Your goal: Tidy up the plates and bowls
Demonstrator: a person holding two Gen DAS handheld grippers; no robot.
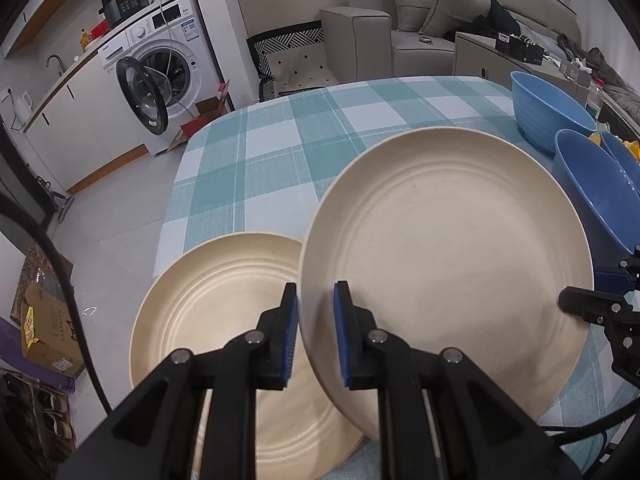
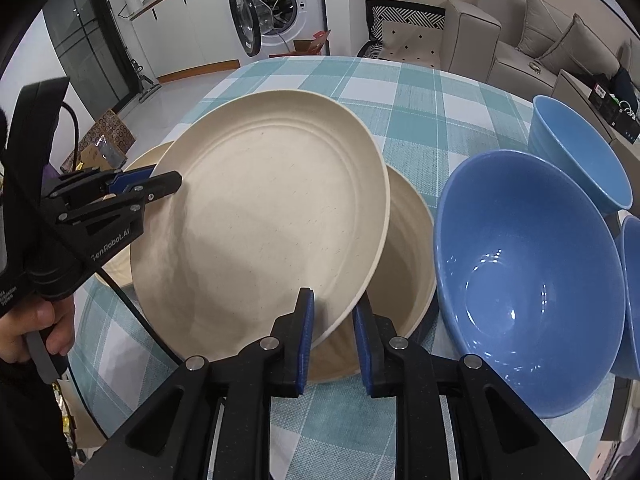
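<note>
- Upper cream plate (image 1: 448, 264) is tilted and off the bench, held at two points of its rim
- Left gripper (image 1: 316, 332) is pinched on the near-left rim of that plate; blue pads (image 1: 343, 332) sit on either side of the edge (in the right wrist view the same gripper (image 2: 160, 184) clamps the plate's left edge)
- Right gripper (image 2: 334, 340) has its jaws nearly together around the plate's near rim; whether both pads press on it I cannot tell for certain, though the rim runs between them
- Second cream plate (image 2: 408, 264) lies flat under the tilted one, on the checked cloth (image 2: 400, 92) covering the bench
- Third cream plate (image 1: 224, 312) lies flat at the left, partly overlapped by the raised plate
- Large blue bowl (image 2: 528, 280) stands upright just right of the plates; a second blue bowl (image 2: 576, 152) stands behind it, and the edge of a third (image 2: 632, 300) shows at the far right
- A person's hand (image 2: 36, 328) grips the left gripper's handle
- Background: washing machine (image 1: 160, 68) with door open, grey sofa (image 1: 420, 28)
</note>
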